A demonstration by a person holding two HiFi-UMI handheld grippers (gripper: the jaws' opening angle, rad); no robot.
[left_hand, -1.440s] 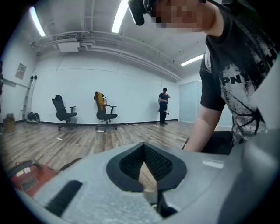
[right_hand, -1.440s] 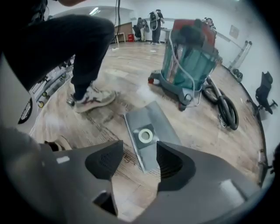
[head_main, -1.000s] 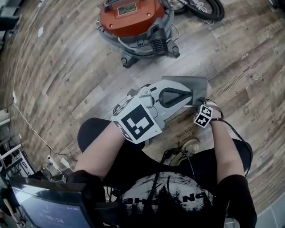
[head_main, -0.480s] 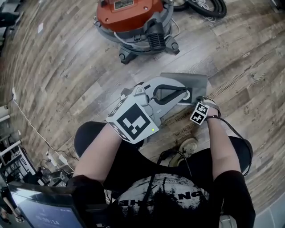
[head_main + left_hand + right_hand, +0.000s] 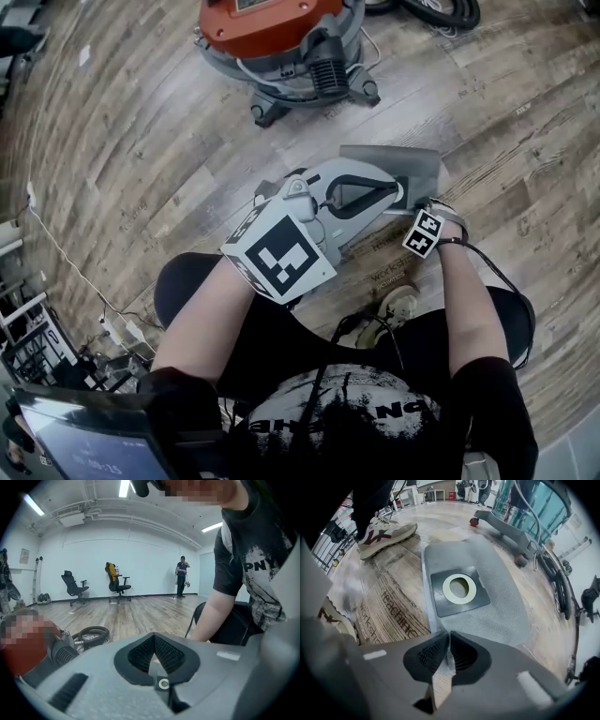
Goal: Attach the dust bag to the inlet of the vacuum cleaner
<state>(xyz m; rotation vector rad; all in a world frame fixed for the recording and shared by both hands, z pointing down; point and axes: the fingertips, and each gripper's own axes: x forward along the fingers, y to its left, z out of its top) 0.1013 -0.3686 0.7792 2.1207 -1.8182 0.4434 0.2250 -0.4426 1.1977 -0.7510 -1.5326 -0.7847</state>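
The grey mesh dust bag (image 5: 499, 609) lies flat on the wood floor, its dark collar with a pale ring opening (image 5: 460, 590) facing up. My right gripper (image 5: 449, 637) points straight down at the bag's near edge. Its jaws are closing, and the bag's edge is pinched between the tips. In the head view the bag (image 5: 417, 167) shows past the right gripper (image 5: 424, 214). My left gripper (image 5: 400, 198) is shut and holds nothing, hovering over the bag. The orange vacuum cleaner (image 5: 272, 28) stands further off on the floor.
A black hose (image 5: 441, 11) coils beside the vacuum cleaner. The person's shoe (image 5: 384, 530) rests on the floor close to the bag. Cables and a screen (image 5: 94, 441) sit at the lower left. Office chairs (image 5: 117, 582) and a standing person (image 5: 182, 576) are far across the room.
The right gripper has sunk a little onto the bag's near edge. The left gripper has stayed about where it was.
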